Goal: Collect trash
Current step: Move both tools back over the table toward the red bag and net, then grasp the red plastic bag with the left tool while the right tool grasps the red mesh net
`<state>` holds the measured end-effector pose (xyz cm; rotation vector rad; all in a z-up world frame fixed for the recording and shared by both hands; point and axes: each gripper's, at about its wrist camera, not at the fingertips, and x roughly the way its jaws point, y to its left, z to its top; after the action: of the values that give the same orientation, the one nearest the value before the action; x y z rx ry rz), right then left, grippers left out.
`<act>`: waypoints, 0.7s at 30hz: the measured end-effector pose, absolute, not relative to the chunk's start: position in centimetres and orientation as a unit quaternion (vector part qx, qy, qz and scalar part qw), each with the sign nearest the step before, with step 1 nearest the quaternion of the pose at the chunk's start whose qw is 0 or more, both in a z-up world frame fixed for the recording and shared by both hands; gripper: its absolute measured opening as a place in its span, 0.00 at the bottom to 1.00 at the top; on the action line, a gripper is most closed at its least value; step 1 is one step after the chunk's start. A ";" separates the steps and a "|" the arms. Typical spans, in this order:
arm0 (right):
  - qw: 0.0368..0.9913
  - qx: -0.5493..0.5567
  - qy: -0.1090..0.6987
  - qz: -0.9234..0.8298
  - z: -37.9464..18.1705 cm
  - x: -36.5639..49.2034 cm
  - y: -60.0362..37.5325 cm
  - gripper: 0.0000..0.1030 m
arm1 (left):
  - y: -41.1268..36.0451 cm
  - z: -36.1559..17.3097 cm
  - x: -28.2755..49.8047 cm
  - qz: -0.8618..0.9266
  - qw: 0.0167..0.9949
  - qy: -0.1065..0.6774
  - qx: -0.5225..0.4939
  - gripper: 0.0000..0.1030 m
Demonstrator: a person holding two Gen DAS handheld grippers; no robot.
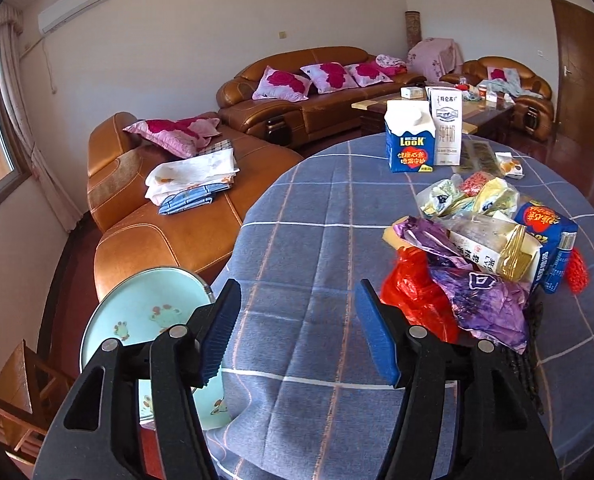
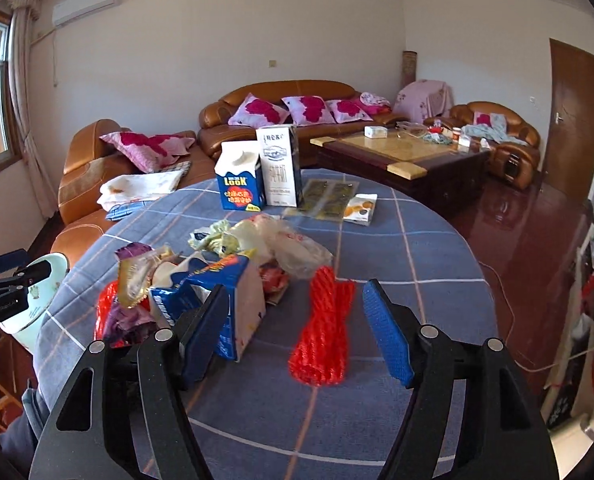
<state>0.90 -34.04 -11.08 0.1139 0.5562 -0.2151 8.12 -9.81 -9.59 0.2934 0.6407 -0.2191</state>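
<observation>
A heap of trash lies on the round table with the blue checked cloth (image 1: pixel 297 240): a purple wrapper (image 1: pixel 481 292), a red plastic bag (image 1: pixel 413 292), crumpled bags (image 1: pixel 469 196) and a lying blue carton (image 1: pixel 549 240). My left gripper (image 1: pixel 297 328) is open and empty, just left of the heap. In the right wrist view my right gripper (image 2: pixel 297 336) is open, with a red foam net (image 2: pixel 323 328) lying between its fingers and the lying blue carton (image 2: pixel 233 312) beside its left finger. The left gripper (image 2: pixel 9 284) shows at that view's left edge.
Two upright cartons, a blue one (image 2: pixel 239 182) and a white one (image 2: pixel 281 166), stand at the table's far side with flat packets (image 2: pixel 329 198) and a small snack pack (image 2: pixel 363 210). A pale green bin (image 1: pixel 149 320) stands left of the table. Brown sofas (image 1: pixel 169 208) lie behind.
</observation>
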 end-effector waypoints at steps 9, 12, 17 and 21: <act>0.941 0.089 0.307 -0.110 -13.5 2.3 -35.5 0.67 | -12.9 -12.0 8.9 -0.141 0.917 0.342 0.151 0.58; 0.938 0.091 0.315 -0.109 -13.8 2.7 -35.6 0.67 | -13.6 -12.7 9.0 -0.153 0.912 0.348 0.153 0.58; 0.928 0.094 0.346 -0.101 -14.8 3.9 -35.7 0.67 | -14.7 -14.2 9.0 -0.179 0.899 0.367 0.156 0.58; 0.922 0.099 0.364 -0.090 -15.2 4.5 -35.9 0.64 | -15.3 -15.2 8.9 -0.212 0.884 0.385 0.159 0.16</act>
<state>4.47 -35.89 -15.17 0.2036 0.7475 -0.1853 8.88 -15.30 -15.16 0.3312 0.8022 -0.4412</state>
